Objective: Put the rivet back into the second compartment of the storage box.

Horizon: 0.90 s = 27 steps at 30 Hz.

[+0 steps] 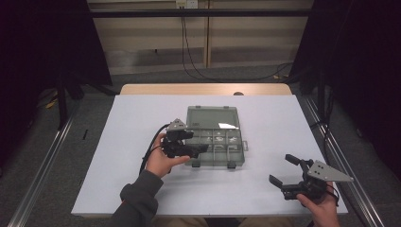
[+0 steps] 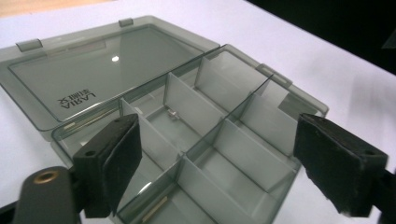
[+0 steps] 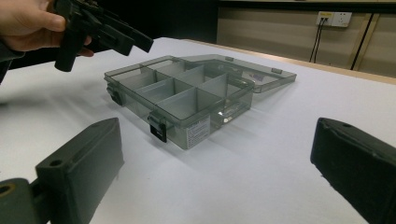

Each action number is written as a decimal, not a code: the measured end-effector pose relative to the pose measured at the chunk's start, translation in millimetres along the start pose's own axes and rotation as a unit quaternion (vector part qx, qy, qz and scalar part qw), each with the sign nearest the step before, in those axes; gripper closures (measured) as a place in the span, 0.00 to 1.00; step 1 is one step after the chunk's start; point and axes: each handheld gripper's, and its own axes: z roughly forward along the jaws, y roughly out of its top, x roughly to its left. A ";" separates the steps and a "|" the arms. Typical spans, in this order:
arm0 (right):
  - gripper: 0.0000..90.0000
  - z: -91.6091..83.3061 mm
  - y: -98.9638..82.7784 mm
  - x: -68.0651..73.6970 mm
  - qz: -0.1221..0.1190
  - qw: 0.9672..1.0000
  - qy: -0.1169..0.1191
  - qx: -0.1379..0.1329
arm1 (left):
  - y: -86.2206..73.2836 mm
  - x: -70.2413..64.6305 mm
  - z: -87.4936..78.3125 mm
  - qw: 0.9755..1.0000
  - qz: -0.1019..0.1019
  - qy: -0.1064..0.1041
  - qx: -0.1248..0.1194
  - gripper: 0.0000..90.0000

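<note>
A smoky translucent compartment box lies at the middle of the white table, its lid folded back flat on the far side. My left gripper hovers over the box's left near part, open with nothing between its jaws. In the left gripper view the divided compartments sit under the wide-apart jaws, and a small metal piece lies in one compartment. My right gripper is open near the table's front right corner, well apart from the box. Two dark latches hang on the box's near wall.
A wooden strip runs along the table's far edge. Behind it, cables drop from a wall socket. Dark curtains stand on both sides. In the right gripper view a hand holds the left gripper above the box.
</note>
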 end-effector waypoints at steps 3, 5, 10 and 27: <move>0.03 0.6 -0.3 0.5 -0.001 1.000 0.002 0.002 | -4.4 0.0 -7.2 1.000 0.002 0.002 -0.009 0.14; 0.03 0.6 -0.4 0.6 -0.002 1.000 0.003 0.002 | -7.6 0.6 -12.2 1.000 0.003 0.003 -0.012 0.12; 0.03 0.6 -0.4 1.0 -0.003 1.000 0.004 0.002 | -16.1 -0.5 -23.1 1.000 0.007 0.002 -0.021 0.10; 0.03 0.5 -0.3 0.9 -0.003 1.000 0.004 0.002 | -42.4 2.2 -59.7 0.999 0.013 0.010 -0.052 0.05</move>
